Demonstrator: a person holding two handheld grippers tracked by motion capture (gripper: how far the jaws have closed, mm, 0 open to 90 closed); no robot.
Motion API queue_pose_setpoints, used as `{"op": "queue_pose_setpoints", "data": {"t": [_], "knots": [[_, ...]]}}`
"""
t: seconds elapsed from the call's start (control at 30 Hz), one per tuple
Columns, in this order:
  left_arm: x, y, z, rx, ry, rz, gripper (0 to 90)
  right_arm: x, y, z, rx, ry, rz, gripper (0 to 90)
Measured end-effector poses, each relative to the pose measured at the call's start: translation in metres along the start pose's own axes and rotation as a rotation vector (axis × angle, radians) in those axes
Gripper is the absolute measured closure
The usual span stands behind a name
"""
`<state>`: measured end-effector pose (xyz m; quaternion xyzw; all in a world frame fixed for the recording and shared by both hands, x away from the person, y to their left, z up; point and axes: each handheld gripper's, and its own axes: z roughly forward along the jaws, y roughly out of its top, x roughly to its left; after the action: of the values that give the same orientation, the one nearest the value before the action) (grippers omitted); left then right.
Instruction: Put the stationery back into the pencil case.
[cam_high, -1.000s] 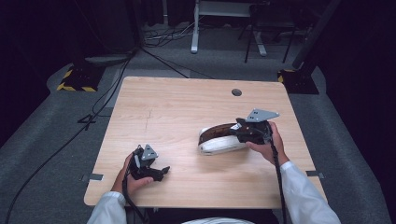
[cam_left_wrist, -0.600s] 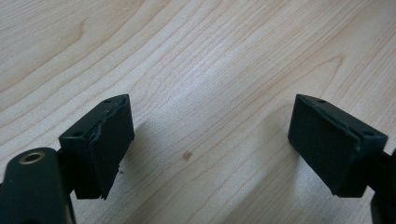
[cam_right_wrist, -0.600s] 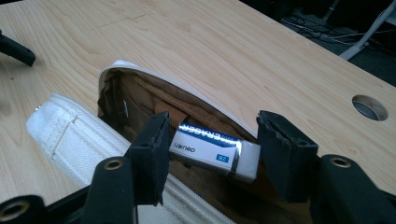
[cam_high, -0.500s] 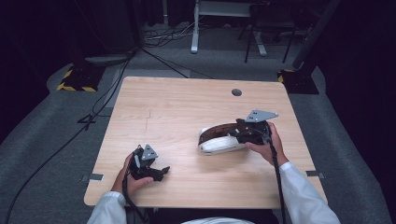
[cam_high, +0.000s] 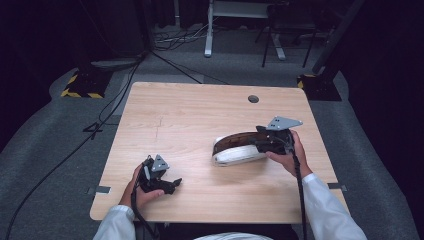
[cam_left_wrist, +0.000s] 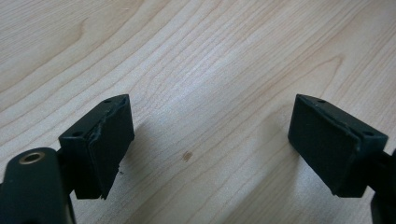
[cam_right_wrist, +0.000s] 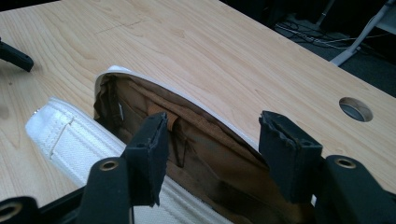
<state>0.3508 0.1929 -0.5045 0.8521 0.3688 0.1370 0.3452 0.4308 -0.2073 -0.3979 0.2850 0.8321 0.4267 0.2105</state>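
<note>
With the white pouch (cam_high: 239, 152) lying open at the table's (cam_high: 200, 115) right, the right gripper (cam_right_wrist: 212, 154), jaws apart astride its far wall, should close squarely on that rim, while the left gripper (cam_left_wrist: 210, 149) rests open near the front-left edge.

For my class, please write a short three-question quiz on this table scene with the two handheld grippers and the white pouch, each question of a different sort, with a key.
1. True or false: the left gripper holds the white pouch.
2. Multiple choice: the pouch's inner lining looks A) brown, B) green, C) blue.
3. Short answer: what lies between the left gripper's jaws in the left gripper view?

Key
1. False: its jaws stand apart with nothing between them.
2. A.
3. Bare wooden table only.

The right gripper sits at the pouch's open mouth, one jaw inside and one outside the far wall.
</note>
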Motion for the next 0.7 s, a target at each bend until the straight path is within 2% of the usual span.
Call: {"op": "queue_pose_setpoints", "data": {"t": [0.4, 0.7], "knots": [[0.0, 0.0, 0.0, 0.0, 0.0, 0.0, 14.7, -0.005, -0.001, -0.012, 0.0, -0.009, -0.015, 41.3], [0.0, 0.0, 0.0, 0.0, 0.0, -0.001, 14.7, -0.01, -0.005, -0.03, -0.003, -0.02, -0.024, 38.8]]}}
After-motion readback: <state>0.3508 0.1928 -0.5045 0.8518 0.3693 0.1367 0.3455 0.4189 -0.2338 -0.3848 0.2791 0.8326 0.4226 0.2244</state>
